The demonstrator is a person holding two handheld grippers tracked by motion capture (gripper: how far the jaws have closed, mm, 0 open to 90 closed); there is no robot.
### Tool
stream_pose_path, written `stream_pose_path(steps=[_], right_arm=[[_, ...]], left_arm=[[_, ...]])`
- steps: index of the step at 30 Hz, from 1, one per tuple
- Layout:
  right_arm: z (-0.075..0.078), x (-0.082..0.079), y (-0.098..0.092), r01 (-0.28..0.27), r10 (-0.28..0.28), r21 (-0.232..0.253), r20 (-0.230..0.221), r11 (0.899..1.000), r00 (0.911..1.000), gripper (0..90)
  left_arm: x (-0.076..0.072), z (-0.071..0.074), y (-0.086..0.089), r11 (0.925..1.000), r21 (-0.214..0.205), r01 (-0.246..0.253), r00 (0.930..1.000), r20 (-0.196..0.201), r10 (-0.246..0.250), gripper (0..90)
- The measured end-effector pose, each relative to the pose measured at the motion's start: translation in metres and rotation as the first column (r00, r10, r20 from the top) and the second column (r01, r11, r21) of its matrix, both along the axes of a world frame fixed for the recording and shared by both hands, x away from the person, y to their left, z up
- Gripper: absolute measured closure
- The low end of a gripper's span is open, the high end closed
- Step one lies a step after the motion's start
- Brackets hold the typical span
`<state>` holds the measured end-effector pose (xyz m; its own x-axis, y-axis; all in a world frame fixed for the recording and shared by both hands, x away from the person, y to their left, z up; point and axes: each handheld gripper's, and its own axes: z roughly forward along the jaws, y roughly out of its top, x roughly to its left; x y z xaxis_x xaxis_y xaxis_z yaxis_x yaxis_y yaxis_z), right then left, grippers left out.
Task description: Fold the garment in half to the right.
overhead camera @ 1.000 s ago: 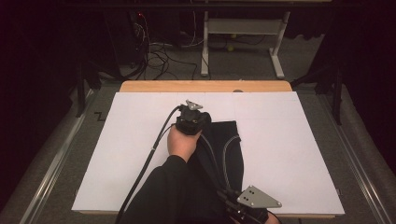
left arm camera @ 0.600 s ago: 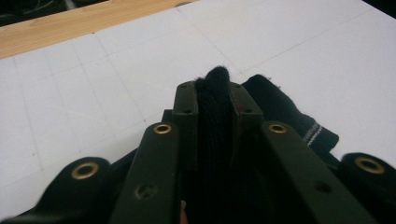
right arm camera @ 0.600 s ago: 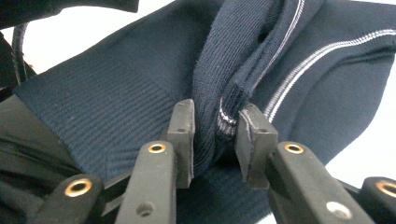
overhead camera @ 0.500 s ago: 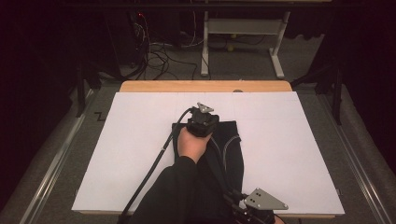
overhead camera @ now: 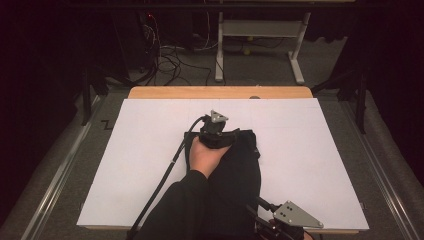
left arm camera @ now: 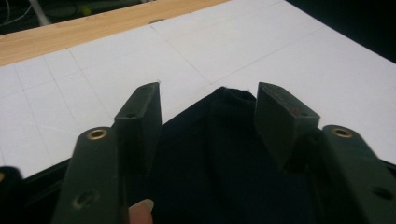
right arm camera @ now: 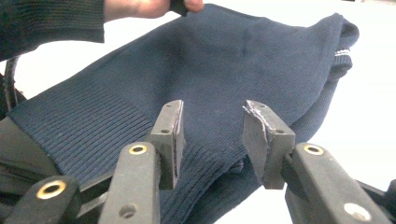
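Note:
A dark navy knitted garment [overhead camera: 242, 170] lies lengthwise on the white table top [overhead camera: 310, 150]. My left gripper [overhead camera: 220, 137], held in a hand, sits at the garment's far end. In the left gripper view its jaws have just been opening; the left gripper [left arm camera: 208, 93] stands open above the garment's tip [left arm camera: 229, 100], pads clear of the cloth. At the near edge my right gripper [overhead camera: 260, 206] points up the garment. Its jaws have also just been opening. In its own view the right gripper [right arm camera: 212, 109] stands open over the ribbed hem [right arm camera: 93, 126], without pinching it.
A wooden strip [overhead camera: 220, 92] borders the table's far side. The left gripper's black cable [overhead camera: 165, 177] trails across the white top toward the front edge. Beyond the table are a white frame stand [overhead camera: 260, 30] and loose cables on the floor.
The left hand and its gripper have shifted a little to the right over the garment's far end. The right gripper has stayed at the front edge.

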<state>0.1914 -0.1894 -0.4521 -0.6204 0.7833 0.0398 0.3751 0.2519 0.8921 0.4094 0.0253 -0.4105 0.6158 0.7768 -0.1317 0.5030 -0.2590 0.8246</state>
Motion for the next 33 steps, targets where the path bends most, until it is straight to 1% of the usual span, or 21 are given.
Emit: stream_pose_path(steps=[2, 5, 7, 10, 13, 14, 16, 17, 18, 19, 21, 22, 23, 25, 27, 28, 29, 30, 33], right_arm=[[0.000, 0.001, 0.000, 0.000, 0.000, 0.000, 0.001, 1.000, 1.0000, 59.3], [-0.001, 0.004, 0.001, 0.004, -0.004, -0.005, 0.004, 1.000, 1.0000, 59.0], [-0.002, 0.006, 0.001, 0.005, -0.005, -0.007, 0.003, 1.000, 1.0000, 58.6], [-0.004, 0.012, 0.000, 0.012, -0.012, -0.014, -0.002, 1.000, 0.9999, 57.6], [-0.006, 0.019, -0.001, 0.028, -0.028, -0.009, -0.005, 1.000, 0.9996, 56.7], [-0.006, 0.021, -0.001, 0.032, -0.032, -0.009, -0.009, 0.999, 0.9994, 56.6], [-0.009, 0.026, -0.002, 0.036, -0.037, -0.012, -0.012, 0.999, 0.9993, 56.2], [-0.010, 0.027, -0.002, 0.039, -0.039, -0.014, -0.017, 0.999, 0.9991, 56.0], [-0.011, 0.029, -0.003, 0.041, -0.041, -0.018, -0.017, 0.999, 0.9990, 55.7], [-0.012, 0.030, -0.003, 0.044, -0.045, -0.022, -0.019, 0.999, 0.9988, 55.1], [-0.014, 0.032, -0.004, 0.050, -0.050, -0.025, -0.024, 0.998, 0.9984, 54.4], [-0.015, 0.033, -0.005, 0.051, -0.052, -0.029, -0.024, 0.998, 0.9984, 54.0], [-0.016, 0.034, -0.006, 0.058, -0.059, -0.036, -0.021, 0.998, 0.9980, 53.2], [-0.017, 0.036, -0.009, 0.074, -0.075, -0.031, -0.028, 0.997, 0.9968, 52.0], [-0.017, 0.038, -0.011, 0.083, -0.084, -0.035, -0.025, 0.996, 0.9962, 51.1], [-0.017, 0.038, -0.012, 0.087, -0.087, -0.036, -0.023, 0.996, 0.9959, 50.7], [-0.018, 0.039, -0.013, 0.092, -0.093, -0.034, -0.024, 0.995, 0.9954, 49.9], [-0.018, 0.040, -0.013, 0.094, -0.095, -0.035, -0.020, 0.995, 0.9953, 49.1], [-0.019, 0.043, -0.015, 0.111, -0.112, -0.033, -0.011, 0.993, 0.9937, 46.2]], left_arm=[[-0.003, -0.001, 0.004, 1.0000, 0.002, 0.007, 1.0000, 0.001, -0.007, 34.4], [-0.007, -0.005, 0.014, 1.0000, -0.007, 0.006, 0.9998, -0.018, -0.006, 30.7], [-0.011, -0.010, 0.021, 1.0000, 0.003, 0.002, 0.9998, -0.022, -0.002, 28.2], [-0.016, -0.015, 0.035, 0.9999, 0.014, -0.002, 0.9992, -0.039, 0.003, 22.4], [-0.023, -0.020, 0.053, 0.9999, -0.001, -0.012, 0.9994, -0.032, 0.012, 18.6], [-0.025, -0.021, 0.059, 0.9998, -0.013, -0.014, 0.9995, -0.028, 0.013, 17.8], [-0.030, -0.022, 0.069, 0.9996, -0.025, -0.014, 0.9995, -0.027, 0.014, 16.9], [-0.032, -0.023, 0.075, 0.9994, -0.033, -0.011, 0.9996, -0.028, 0.011, 15.1], [-0.036, -0.023, 0.082, 0.9994, -0.033, -0.006, 0.9998, -0.021, 0.006, 14.7], [-0.039, -0.025, 0.087, 0.9993, -0.035, -0.012, 0.9998, -0.016, 0.011, 14.6], [-0.044, -0.027, 0.098, 0.9992, -0.035, -0.017, 0.9997, -0.015, 0.017, 13.1], [-0.047, -0.029, 0.104, 0.9993, -0.027, -0.025, 0.9996, -0.017, 0.024, 13.1], [-0.051, -0.033, 0.112, 0.9993, -0.022, -0.030, 0.9994, -0.017, 0.030, 13.0], [-0.058, -0.038, 0.126, 0.9988, -0.024, -0.044, 0.9988, -0.020, 0.043, 13.0], [-0.066, -0.042, 0.138, 0.9977, -0.043, -0.053, 0.9984, -0.020, 0.052, 12.4], [-0.071, -0.045, 0.147, 0.9974, -0.053, -0.048, 0.9987, -0.019, 0.047, 12.4], [-0.075, -0.047, 0.152, 0.9971, -0.064, -0.041, 0.9990, -0.020, 0.040, 12.4], [-0.080, -0.050, 0.160, 0.9963, -0.083, -0.023, 0.9995, -0.025, 0.021, 12.4], [-0.093, -0.056, 0.175, 0.9960, -0.089, -0.008, 0.9998, -0.021, 0.006, 12.4]])
